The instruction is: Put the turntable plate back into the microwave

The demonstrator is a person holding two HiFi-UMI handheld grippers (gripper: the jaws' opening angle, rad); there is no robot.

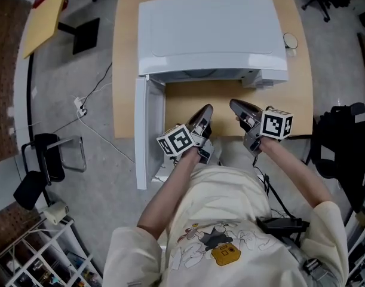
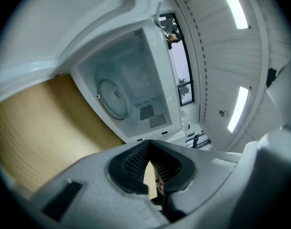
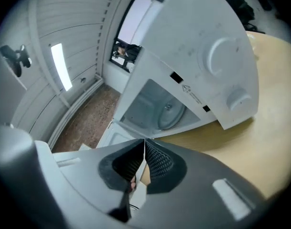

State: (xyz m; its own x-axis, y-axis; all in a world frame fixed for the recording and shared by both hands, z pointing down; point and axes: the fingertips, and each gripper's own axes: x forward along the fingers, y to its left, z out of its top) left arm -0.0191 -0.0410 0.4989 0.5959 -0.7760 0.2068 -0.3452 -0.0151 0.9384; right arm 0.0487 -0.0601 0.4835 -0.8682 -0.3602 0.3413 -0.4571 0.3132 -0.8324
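Note:
The white microwave (image 1: pixel 212 34) stands on the wooden table (image 1: pixel 188 103) with its door (image 1: pixel 141 136) swung open to the left, past the table's front edge. The glass turntable plate (image 2: pixel 114 97) lies flat inside the cavity, and the right gripper view also shows the plate (image 3: pixel 170 112) there. My left gripper (image 1: pixel 206 108) hovers in front of the opening, shut and empty. Just to its right my right gripper (image 1: pixel 235 104) is also shut with nothing between its pads. Both grippers stand apart from the microwave, over the bare strip of table in front of it.
The microwave's panel with two knobs (image 3: pixel 221 56) is on its right side. A small round object (image 1: pixel 290 40) lies on the table's right edge. On the floor are a cable with a plug strip (image 1: pixel 80 105), a black chair (image 1: pixel 45 160) at left and dark gear (image 1: pixel 343 142) at right.

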